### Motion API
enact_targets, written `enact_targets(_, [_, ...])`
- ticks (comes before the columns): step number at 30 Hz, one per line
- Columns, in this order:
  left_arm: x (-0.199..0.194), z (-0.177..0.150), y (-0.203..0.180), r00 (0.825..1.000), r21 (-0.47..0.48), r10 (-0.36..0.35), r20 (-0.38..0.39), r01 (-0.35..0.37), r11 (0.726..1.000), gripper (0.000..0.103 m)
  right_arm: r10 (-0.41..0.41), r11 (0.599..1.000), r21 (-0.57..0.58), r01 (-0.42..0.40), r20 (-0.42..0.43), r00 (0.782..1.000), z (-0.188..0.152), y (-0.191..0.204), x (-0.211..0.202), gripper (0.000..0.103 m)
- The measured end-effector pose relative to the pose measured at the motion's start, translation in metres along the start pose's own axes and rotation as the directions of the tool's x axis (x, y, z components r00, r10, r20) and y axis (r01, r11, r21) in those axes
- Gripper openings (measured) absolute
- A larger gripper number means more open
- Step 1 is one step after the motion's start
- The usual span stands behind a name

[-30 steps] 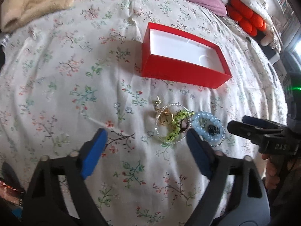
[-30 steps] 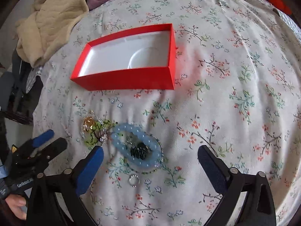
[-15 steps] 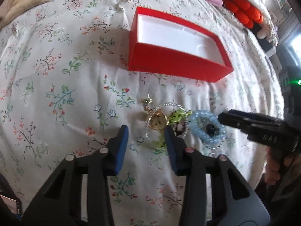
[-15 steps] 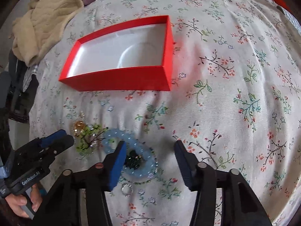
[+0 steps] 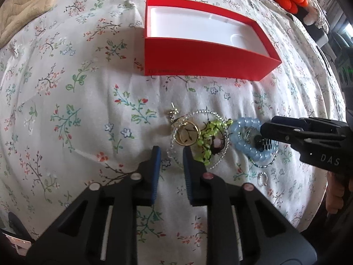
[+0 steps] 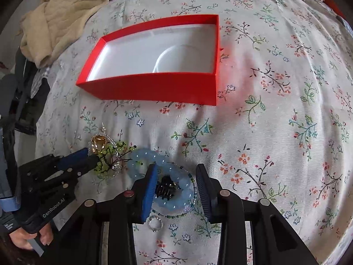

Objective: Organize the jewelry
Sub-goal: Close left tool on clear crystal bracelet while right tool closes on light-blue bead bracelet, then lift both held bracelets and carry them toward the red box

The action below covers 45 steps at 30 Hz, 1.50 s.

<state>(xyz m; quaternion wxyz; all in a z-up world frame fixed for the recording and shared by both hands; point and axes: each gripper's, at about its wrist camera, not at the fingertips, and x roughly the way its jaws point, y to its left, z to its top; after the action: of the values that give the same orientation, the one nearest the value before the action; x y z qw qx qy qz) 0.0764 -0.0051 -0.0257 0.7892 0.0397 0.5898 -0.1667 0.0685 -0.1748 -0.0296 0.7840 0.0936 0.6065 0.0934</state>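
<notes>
Two pairs of tongs work low over a flowered bedspread (image 5: 66, 88), each held by a person's hand. The left tongs (image 5: 169, 152) have their blue pads drawn near to each other but not touching, with a narrow gap between them; they pinch nothing yet. Their tips sit just on the near side of a gold ring (image 5: 187, 134), which lies inside a thin silver beaded loop (image 5: 198, 139) along with a cluster of green beads (image 5: 209, 139). The narrow opening looks chosen to suit something as small as the ring or the fine loop.

The right tongs (image 6: 176, 176) are spread wider, and also grip nothing. They straddle a pale blue bead bracelet (image 6: 154, 156), with a small black hair clip (image 6: 165, 187) lying inside the bracelet's ring. One pad rests at the bracelet's inner edge and the other stands outside it, as if set to close on its beaded side. A small silver ring (image 6: 155, 223) lies just on the near side of the bracelet, and a thin green beaded chain (image 6: 174, 215) curves under it.

All of the jewelry lies in one tangled group, on the near side of a red box (image 6: 154, 86). The box sits open, white inside, and holds nothing so far. Its place just beyond the pile suggests it is where the pieces will go. Beyond the box, a beige blanket (image 6: 61, 15) is bunched at the bed's far edge.
</notes>
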Motion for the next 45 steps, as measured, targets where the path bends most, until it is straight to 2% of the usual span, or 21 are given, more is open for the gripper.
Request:
enact_targets(6, [0.002,-0.001,-0.001,1.000,0.018,0.015,-0.002,-0.015,1.000,0.012,-0.043,0.999,-0.032,0.043,0.005,0.999,-0.001,0.005,0.005,0.029])
enact_targets(10, [0.000,-0.001,-0.001,1.000,0.030,0.021,0.002,-0.021,0.999,0.009,-0.099,0.991,-0.088,0.102,0.031,0.995,0.000,0.021,0.009,0.027])
enact_targets(13, [-0.001,-0.002,-0.001,1.000,0.030,0.017,0.004,-0.017,0.999,0.009,-0.133,0.981,-0.139,0.139,0.050,0.990,-0.001,0.032,0.012,0.016])
enact_targets(16, [-0.006,-0.003,0.003,1.000,0.025,0.006,0.012,-0.007,1.000,0.009,-0.144,0.976,-0.157,0.153,0.065,0.987,-0.001,0.038,0.013,0.014])
enact_targets(22, [-0.015,-0.006,0.010,0.999,0.001,-0.043,0.024,0.043,0.999,0.009,-0.130,0.977,-0.159,0.141,0.078,0.988,-0.002,0.041,0.007,0.012])
enact_targets(27, [-0.027,-0.009,0.013,0.998,-0.003,-0.054,0.042,0.054,0.999,0.009,-0.103,0.981,-0.153,0.118,0.103,0.989,-0.003,0.041,-0.005,0.012])
enact_targets(34, [-0.052,-0.013,0.015,0.992,-0.006,-0.071,0.105,0.072,0.997,0.008,-0.062,0.985,-0.149,0.083,0.135,0.989,-0.008,0.032,-0.028,0.012])
enact_targets(45, [-0.078,-0.003,0.000,0.978,-0.015,-0.093,0.186,0.098,0.995,0.008,-0.019,0.989,-0.143,0.048,0.198,0.980,-0.008,0.043,-0.058,0.012])
